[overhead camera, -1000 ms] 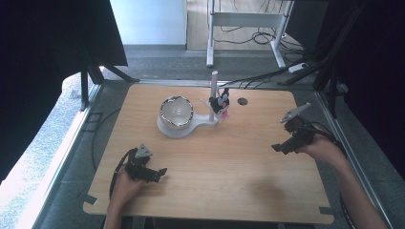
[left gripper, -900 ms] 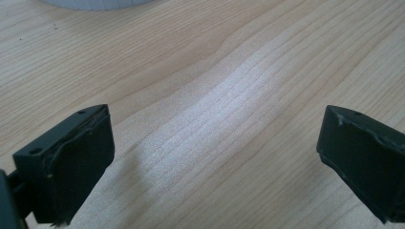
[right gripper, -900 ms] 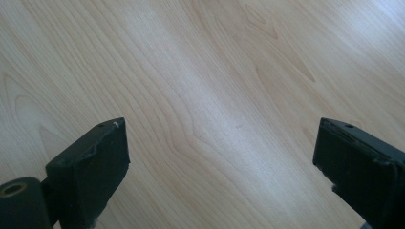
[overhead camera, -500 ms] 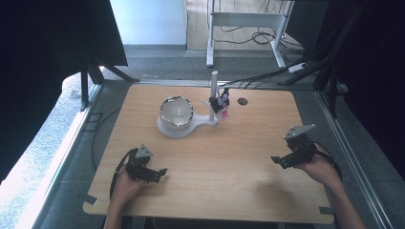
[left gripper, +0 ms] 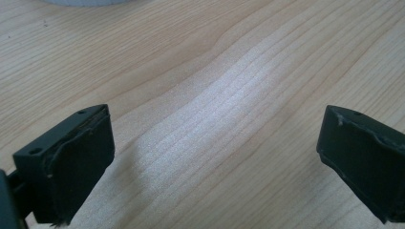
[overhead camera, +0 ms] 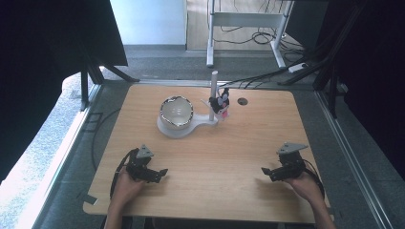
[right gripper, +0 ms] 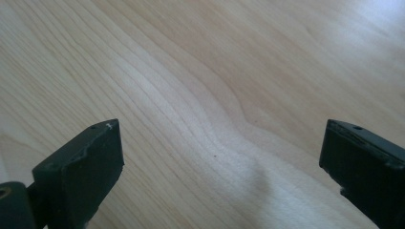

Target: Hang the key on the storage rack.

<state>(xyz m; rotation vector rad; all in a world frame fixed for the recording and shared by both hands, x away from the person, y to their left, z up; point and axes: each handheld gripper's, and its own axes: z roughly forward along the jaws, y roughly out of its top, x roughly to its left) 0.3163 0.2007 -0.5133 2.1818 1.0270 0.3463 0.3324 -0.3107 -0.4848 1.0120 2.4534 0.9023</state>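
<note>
Worktop (overhead camera: 239,143) of pale wood grain carries a white stand (overhead camera: 184,128) near the middle of its far edge, and on the round end of that stand sits a shiny metal bowl (overhead camera: 176,111). From the stand's narrow end a white post (overhead camera: 213,95) rises upright, and just beside the post hangs a small black, white and pink figure (overhead camera: 221,104), too small to make out further. A dark round hole (overhead camera: 242,101) lies in the worktop just right of the figure, close to the far edge. The left tongs (overhead camera: 161,173) rest low near the near-left corner, held in the person's left hand (overhead camera: 125,187), jaws pointing toward the right; in the left gripper view the two black jaws stand wide apart over bare wood with nothing between them. The right tongs (overhead camera: 266,172) sit near the near-right corner in the right hand (overhead camera: 303,183), jaws pointing left, and the right gripper view shows them spread just as wide and holding nothing. Both tongs are well apart from the stand and from each other.
</note>
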